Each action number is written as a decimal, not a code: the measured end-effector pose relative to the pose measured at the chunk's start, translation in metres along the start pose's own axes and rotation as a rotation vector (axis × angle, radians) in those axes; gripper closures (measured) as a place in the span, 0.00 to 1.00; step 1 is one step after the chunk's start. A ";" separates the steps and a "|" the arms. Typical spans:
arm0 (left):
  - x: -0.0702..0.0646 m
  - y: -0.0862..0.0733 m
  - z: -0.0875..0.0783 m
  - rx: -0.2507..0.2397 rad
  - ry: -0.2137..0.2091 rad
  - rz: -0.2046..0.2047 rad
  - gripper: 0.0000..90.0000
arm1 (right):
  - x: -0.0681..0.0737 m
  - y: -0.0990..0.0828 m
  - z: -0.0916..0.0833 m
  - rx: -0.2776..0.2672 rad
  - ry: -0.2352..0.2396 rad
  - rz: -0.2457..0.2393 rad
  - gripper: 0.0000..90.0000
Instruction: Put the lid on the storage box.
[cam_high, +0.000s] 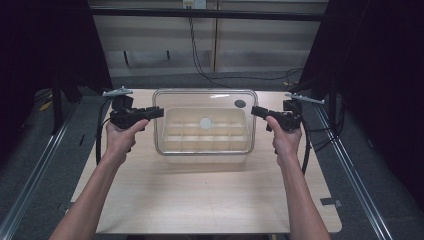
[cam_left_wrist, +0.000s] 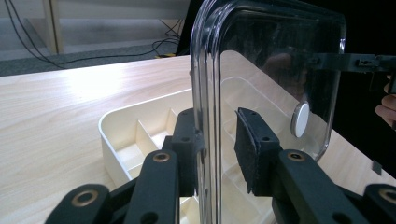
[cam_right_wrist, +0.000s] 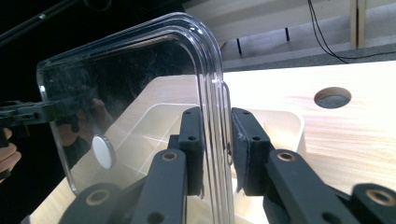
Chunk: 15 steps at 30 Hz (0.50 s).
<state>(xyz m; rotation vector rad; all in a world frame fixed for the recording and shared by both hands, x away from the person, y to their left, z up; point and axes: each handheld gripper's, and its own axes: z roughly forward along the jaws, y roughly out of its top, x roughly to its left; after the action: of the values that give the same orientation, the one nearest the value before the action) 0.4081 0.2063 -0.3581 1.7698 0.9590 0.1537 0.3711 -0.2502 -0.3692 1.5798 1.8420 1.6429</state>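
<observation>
A clear plastic lid (cam_high: 205, 97) with a white round knob (cam_high: 205, 123) hovers level over a cream compartment tray (cam_high: 170, 147) on the wooden table (cam_high: 200, 200). I cannot tell whether lid and tray touch. My left gripper (cam_high: 159, 112) has the lid's left rim between its jaws. In the left gripper view (cam_left_wrist: 219, 149) one pad lies against the lid (cam_left_wrist: 280, 60) and the other stands a narrow gap off. My right gripper (cam_high: 254, 111) is shut on the right rim. In the right gripper view (cam_right_wrist: 217, 149) both pads press the lid (cam_right_wrist: 126, 79).
A round hole (cam_right_wrist: 332, 97) is cut in the table behind the tray's far right corner. Metal rails run along both sides of the table. Black cables trail over the floor behind it. Bare wood lies in front of the tray.
</observation>
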 end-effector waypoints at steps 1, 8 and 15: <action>0.000 0.000 0.002 -0.002 0.004 -0.005 0.77 | -0.001 0.000 0.001 -0.003 0.000 0.006 0.84; 0.007 0.008 0.009 0.007 0.014 -0.017 0.76 | -0.006 0.004 0.007 0.003 0.000 0.017 0.85; 0.018 0.009 0.014 0.013 0.006 -0.044 0.76 | -0.010 0.008 0.016 0.002 0.012 0.027 0.85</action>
<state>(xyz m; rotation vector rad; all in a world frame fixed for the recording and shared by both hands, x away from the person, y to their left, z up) 0.4323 0.2065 -0.3622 1.7593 1.0044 0.1251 0.3911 -0.2507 -0.3734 1.6061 1.8366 1.6661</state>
